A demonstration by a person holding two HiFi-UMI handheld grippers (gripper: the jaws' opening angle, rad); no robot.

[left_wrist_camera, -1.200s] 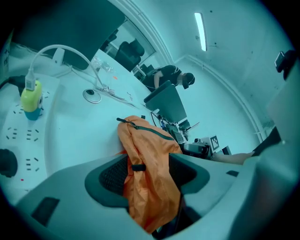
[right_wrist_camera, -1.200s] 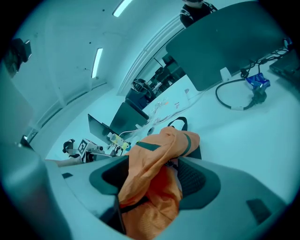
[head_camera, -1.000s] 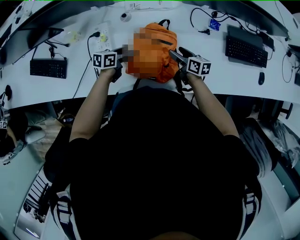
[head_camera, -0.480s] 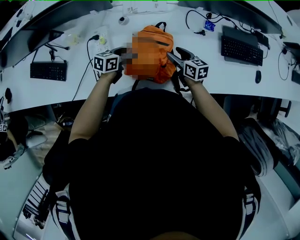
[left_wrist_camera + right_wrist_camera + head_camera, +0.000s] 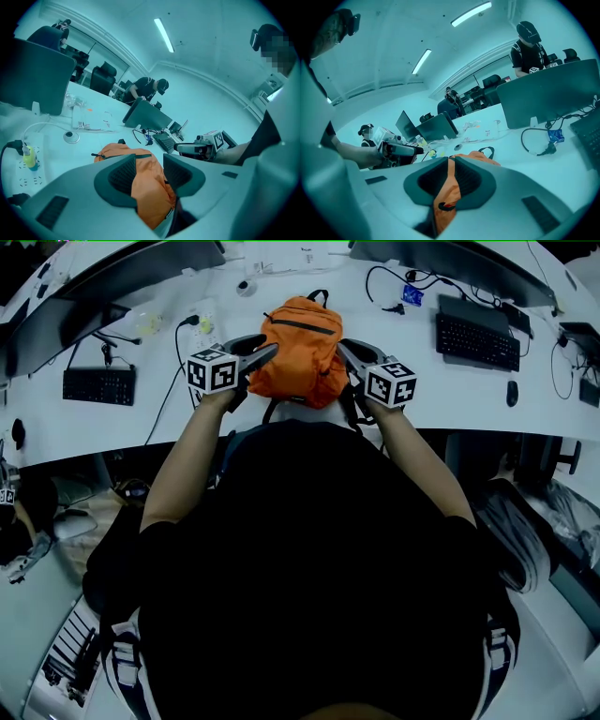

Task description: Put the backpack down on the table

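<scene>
Left tool (image 5: 265, 346), right tool (image 5: 345, 348), backpack (image 5: 298, 357) between.

Orange backpack (image 5: 298, 348), soft and slumped, at the table's (image 5: 427, 367) near edge

We lose the near side of the orange fabric backpack (image 5: 298, 351) under the person's black-clad torso (image 5: 319, 568), where its dark straps (image 5: 273, 410) run out of sight. The same torso covers the edge of the white desk (image 5: 450, 390) nearest the backpack. Beyond the backpack, the dark flat monitor (image 5: 141, 268) is cut by the picture's top edge, and a small round object (image 5: 246, 284) is too small for us to name.
</scene>
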